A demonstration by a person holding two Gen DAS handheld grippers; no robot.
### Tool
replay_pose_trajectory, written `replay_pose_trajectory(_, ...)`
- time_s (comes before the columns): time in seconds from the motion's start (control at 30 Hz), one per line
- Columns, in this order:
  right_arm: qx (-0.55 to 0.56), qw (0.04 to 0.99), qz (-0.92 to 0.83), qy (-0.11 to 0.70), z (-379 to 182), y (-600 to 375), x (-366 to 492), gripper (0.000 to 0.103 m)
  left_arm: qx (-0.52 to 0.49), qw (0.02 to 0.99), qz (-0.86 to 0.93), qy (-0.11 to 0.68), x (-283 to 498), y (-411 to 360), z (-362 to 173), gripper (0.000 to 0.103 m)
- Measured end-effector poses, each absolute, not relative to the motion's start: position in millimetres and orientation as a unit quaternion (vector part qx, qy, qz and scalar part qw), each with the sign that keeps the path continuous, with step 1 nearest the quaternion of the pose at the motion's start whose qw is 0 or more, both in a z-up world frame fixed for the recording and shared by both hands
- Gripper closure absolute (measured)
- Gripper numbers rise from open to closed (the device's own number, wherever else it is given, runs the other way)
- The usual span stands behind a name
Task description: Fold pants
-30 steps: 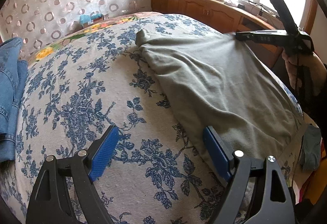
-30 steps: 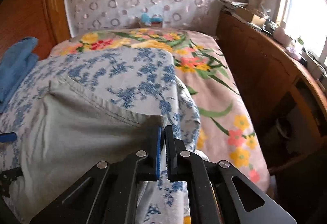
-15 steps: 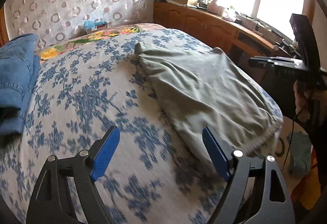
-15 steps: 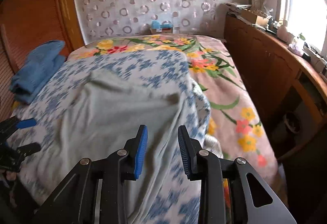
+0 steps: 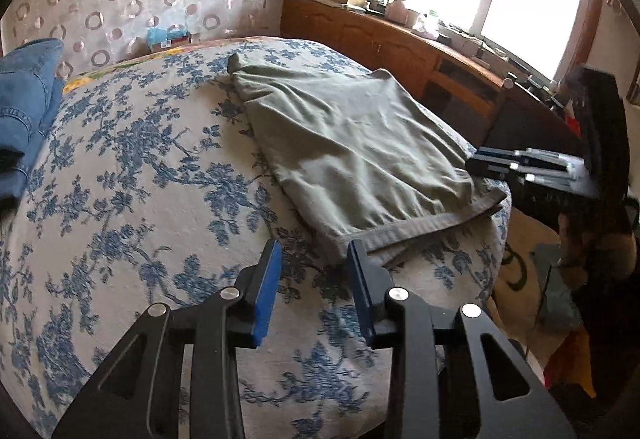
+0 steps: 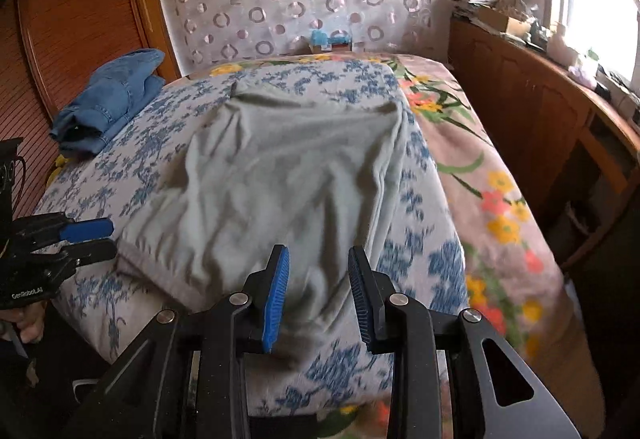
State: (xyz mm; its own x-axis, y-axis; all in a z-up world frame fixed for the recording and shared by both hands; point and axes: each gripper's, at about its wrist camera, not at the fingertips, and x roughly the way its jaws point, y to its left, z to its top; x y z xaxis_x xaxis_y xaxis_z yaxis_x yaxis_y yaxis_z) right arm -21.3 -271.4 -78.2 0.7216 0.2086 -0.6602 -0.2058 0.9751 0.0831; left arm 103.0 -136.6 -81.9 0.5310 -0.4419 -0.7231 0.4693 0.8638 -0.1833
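Grey-green pants (image 5: 352,143) lie folded flat on the blue-flowered bed cover (image 5: 140,159), waistband toward the near edge. My left gripper (image 5: 314,253) hovers just short of the waistband's near corner. Its jaws are closing and no cloth is pinched between the blue pads. The right wrist view shows the pants (image 6: 280,179) from the foot of the bed. My right gripper (image 6: 318,257) stands open above their near end and holds nothing. Each gripper appears in the other's view: the right gripper (image 5: 520,163) blurred at the pants' right edge, the left gripper (image 6: 80,235) at the left.
Folded blue jeans (image 6: 112,95) sit at the bed's far left by a wooden panel (image 6: 60,19). A pink flowered blanket (image 6: 480,167) covers the bed's right side. A cluttered wooden cabinet (image 6: 540,111) runs under the window. A hand (image 6: 24,323) holds the left gripper.
My right gripper let go of the pants' edge, opened and drew back. My left gripper also pulled back toward the near edge, and its jaws narrowed. The pants now lie folded.
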Motion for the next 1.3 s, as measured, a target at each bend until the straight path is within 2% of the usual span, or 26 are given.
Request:
replay_pose_trajectory(0.23,0.001,0.928,0.105,0.357,-91,-271,-34,0.071,0.025,0.869,-0.265,0.417,105,-149,-87,0.068)
replay_pose_trajectory(0.3,-0.003,0.931,0.095,0.353,-93,-272,-38,0.068,0.025,0.868,-0.267,0.417,106,-151,-88,0.068)
replay_pose_trajectory(0.5,-0.005,0.934,0.091,0.345,-93,-268,-41,0.068,0.029,0.873,-0.268,0.407,101,-157,-81,0.092)
replay_pose_trajectory(0.63,-0.004,0.935,0.090,0.343,-97,-267,-46,0.068,0.029,0.877,-0.270,0.397,95,-156,-73,0.096)
replay_pose_trajectory(0.77,-0.014,0.936,0.085,0.342,-99,-264,-44,0.067,0.030,0.876,-0.277,0.394,82,-151,-64,0.096)
replay_pose_trajectory(1.1,0.001,0.936,0.091,0.341,-98,-270,-43,0.067,0.034,0.869,-0.260,0.419,86,-155,-82,0.096)
replay_pose_trajectory(1.23,0.027,0.936,0.092,0.340,-96,-280,-48,0.066,0.031,0.873,-0.250,0.419,88,-154,-82,0.082)
replay_pose_trajectory(1.3,0.037,0.936,0.092,0.337,-96,-284,-53,0.060,0.023,0.877,-0.246,0.412,88,-152,-79,0.077)
